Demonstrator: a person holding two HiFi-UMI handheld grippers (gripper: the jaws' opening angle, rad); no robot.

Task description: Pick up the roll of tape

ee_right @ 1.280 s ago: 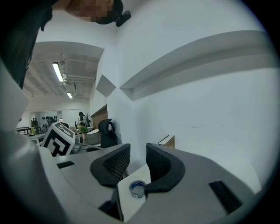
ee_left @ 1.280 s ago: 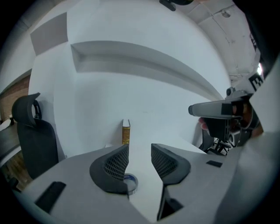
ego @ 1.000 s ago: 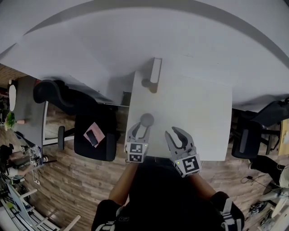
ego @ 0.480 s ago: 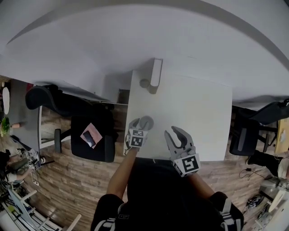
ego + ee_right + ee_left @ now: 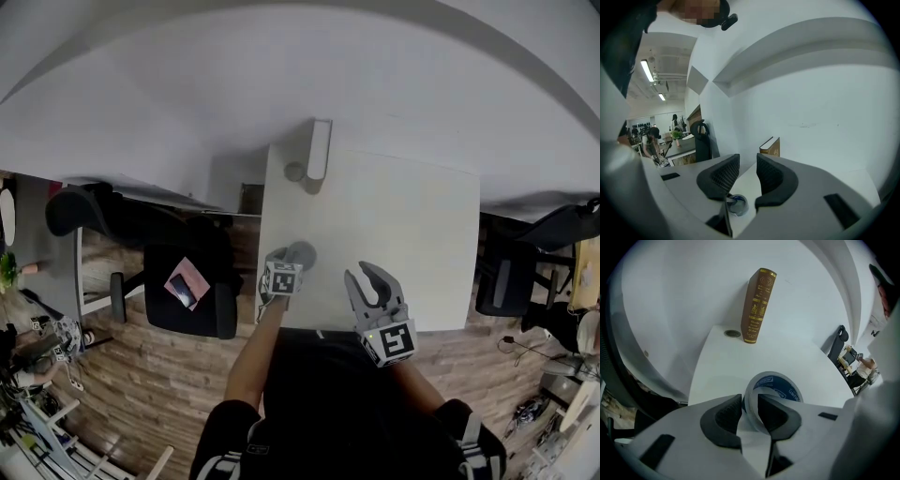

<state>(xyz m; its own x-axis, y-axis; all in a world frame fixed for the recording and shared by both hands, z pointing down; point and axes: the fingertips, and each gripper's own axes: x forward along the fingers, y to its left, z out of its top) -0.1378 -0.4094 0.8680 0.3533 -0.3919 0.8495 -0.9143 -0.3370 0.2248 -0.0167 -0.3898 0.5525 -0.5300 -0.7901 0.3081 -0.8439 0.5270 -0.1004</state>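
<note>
— The left gripper (image 5: 750, 405): how is it set against the roll of tape (image 5: 780, 389)?

— Its jaws are drawn nearly together across the roll's near wall, one pad outside the white band and the other inside the blue core. The gap is filled by the wall, so the roll is judged to be pinched.

— Where is the roll found?

— Directly ahead of the left jaws, on the near left part of the white table (image 5: 726, 362). It is well apart from the brown book (image 5: 758, 305) stood upright at the far edge. Whether its underside is on the tabletop cannot be told.

— Which way is it pointed?

— As a ring, it has no long side. Its hole axis is turned upward and leaned slightly right in the left gripper view.

— Is the right gripper (image 5: 747, 176) involved?

— No. Its jaws are set a little apart with nothing between them, and it is seen to the right, near the roll but clear of it. The lift is judged a matter for the left alone, straight up, so that the thin wall is not slipped from the pads.
</note>
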